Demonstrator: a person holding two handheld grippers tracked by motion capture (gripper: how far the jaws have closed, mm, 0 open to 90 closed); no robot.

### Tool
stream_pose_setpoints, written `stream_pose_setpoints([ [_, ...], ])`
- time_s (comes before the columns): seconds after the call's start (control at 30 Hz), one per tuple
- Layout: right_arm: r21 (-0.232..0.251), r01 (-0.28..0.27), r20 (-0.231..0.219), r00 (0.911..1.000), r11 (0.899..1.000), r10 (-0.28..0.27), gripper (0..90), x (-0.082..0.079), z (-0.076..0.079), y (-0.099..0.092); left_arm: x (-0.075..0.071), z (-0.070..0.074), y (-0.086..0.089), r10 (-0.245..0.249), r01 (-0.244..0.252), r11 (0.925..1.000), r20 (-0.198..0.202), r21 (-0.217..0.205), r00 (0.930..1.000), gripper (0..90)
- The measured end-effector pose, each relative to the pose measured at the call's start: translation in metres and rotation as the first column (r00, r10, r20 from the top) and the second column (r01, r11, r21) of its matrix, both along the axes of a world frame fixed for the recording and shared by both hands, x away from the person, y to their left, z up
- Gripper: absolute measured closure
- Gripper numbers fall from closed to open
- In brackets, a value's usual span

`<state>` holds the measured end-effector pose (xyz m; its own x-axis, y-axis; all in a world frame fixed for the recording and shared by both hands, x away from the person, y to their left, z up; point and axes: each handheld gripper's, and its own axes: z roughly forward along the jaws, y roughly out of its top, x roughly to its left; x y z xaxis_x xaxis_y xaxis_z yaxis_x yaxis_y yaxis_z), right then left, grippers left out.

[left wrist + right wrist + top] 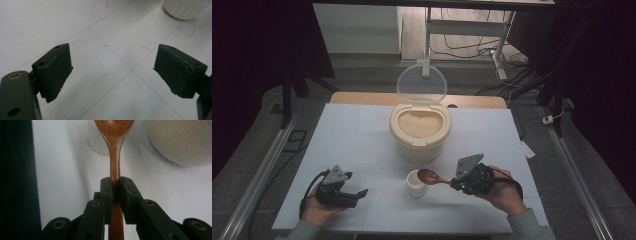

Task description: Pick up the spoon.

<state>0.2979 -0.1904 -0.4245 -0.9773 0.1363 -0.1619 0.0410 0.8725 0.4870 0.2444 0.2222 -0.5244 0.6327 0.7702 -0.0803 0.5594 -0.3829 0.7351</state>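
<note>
The right gripper [451, 182] has its fingers [108, 195] clamped on the handle of a wooden spoon [430, 176] whose bowl sits over the small white cup [416, 183], low centre of the high view. A tilt of the wrist could spill rice onto the desk [357, 135] — or knock the cup over. The rice bin [420, 131] stands just behind, so forward room is tight. The left gripper [354, 192], fingers wide and empty, rests lower left with open desk around it.
</note>
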Motion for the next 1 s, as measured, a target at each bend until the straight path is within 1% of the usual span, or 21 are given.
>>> stream_pose_setpoints([
  [0.03,-0.003,-0.008,0.002,1.0,1.0,0.008,80.5,-0.001,0.001,0.003,0.0,0.0,0.0,0.0,0.0,1.0,0.0,0.0,1.0,14.5],
  [0.07,0.004,-0.017,0.002,0.9999,1.0,0.017,80.5,-0.002,0.001,0.007,0.0,0.0,0.0,0.0,0.0,1.0,0.0,-0.001,1.0,14.5],
  [0.1,0.004,-0.017,0.002,0.9999,1.0,0.017,80.5,-0.002,0.001,0.007,0.0,0.0,0.0,0.0,0.0,1.0,0.0,-0.001,1.0,14.5],
  [0.13,0.006,-0.032,0.003,0.9995,0.999,0.032,80.5,-0.004,0.001,0.014,0.0,0.0,0.0,0.0,0.0,1.0,0.001,0.0,1.0,14.5],
  [0.23,0.012,-0.055,-0.003,0.9985,0.998,0.055,80.5,-0.005,0.001,0.023,0.0,0.0,0.0,0.001,-0.001,1.0,0.001,-0.001,1.0,14.5],
  [0.33,0.003,-0.067,-0.002,0.9978,0.998,0.067,80.5,-0.005,0.0,0.031,0.0,0.0,0.0,0.0,0.0,1.0,0.002,0.0,1.0,14.5],
  [0.37,0.003,-0.067,-0.002,0.9978,0.998,0.067,80.5,-0.005,0.0,0.031,0.0,0.0,0.0,0.001,-0.001,1.0,0.002,0.0,1.0,14.5],
  [0.4,0.0,-0.076,-0.004,0.9971,0.997,0.076,80.5,-0.005,-0.001,0.036,0.0,0.0,0.0,0.0,0.0,1.0,0.002,0.0,1.0,14.5],
  [0.53,-0.002,-0.091,-0.006,0.9959,0.996,0.091,80.5,-0.005,-0.003,0.046,-0.001,0.001,0.0,0.005,-0.005,1.0,0.005,-0.003,1.0,14.5],
  [0.67,-0.008,-0.104,-0.003,0.9946,0.995,0.104,80.5,-0.007,-0.004,0.051,-0.001,0.001,0.0,0.002,-0.002,1.0,0.005,-0.001,1.0,14.5],
  [0.8,-0.008,-0.104,-0.003,0.9946,0.995,0.104,80.5,-0.008,-0.004,0.053,-0.002,0.001,0.0,0.002,-0.002,1.0,0.007,0.0,1.0,14.5],
  [0.87,-0.006,-0.104,-0.002,0.9945,0.995,0.104,80.4,-0.007,-0.005,0.053,-0.002,0.002,0.0,0.003,-0.003,1.0,0.01,-0.001,0.9999,14.5],
  [1.0,-0.018,-0.103,0.003,0.9947,0.995,0.103,80.4,-0.007,-0.007,0.055,-0.004,0.006,-0.002,-0.002,0.002,1.0,0.022,-0.006,0.9998,14.5],
])
